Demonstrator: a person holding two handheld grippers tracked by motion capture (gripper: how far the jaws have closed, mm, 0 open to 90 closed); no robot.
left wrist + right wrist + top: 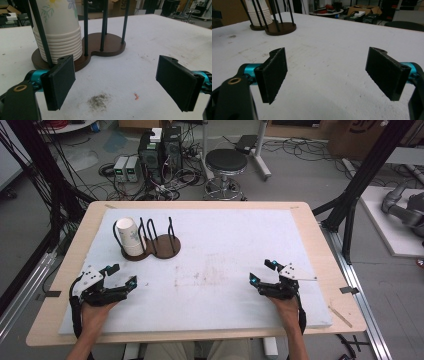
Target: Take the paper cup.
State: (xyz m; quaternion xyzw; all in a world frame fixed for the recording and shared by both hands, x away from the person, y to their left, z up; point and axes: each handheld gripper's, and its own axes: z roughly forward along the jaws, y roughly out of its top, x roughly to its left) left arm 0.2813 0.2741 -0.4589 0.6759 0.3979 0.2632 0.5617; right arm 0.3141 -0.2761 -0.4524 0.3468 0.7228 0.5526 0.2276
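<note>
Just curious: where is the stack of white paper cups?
In the high view, the stack of white paper cups stands far left, in the dark wooden rack's left bay.

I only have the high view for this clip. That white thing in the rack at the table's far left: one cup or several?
Observer: Several. The left gripper view shows a stack of paper cups, upside down, rims layered one over another, on the left disc of the brown rack.
Operator: Anything printed on them?
Observer: Yes, a flower pattern, green leaves with yellow and bluish petals, on the top cup.
Operator: Is the left tongs holding anything?
Observer: No. Its jaws stand apart over bare white table, with a dark smudge and a small orange fleck on the surface between them.
Operator: And the right tongs?
Observer: Open too, nothing between its jaws.
</note>
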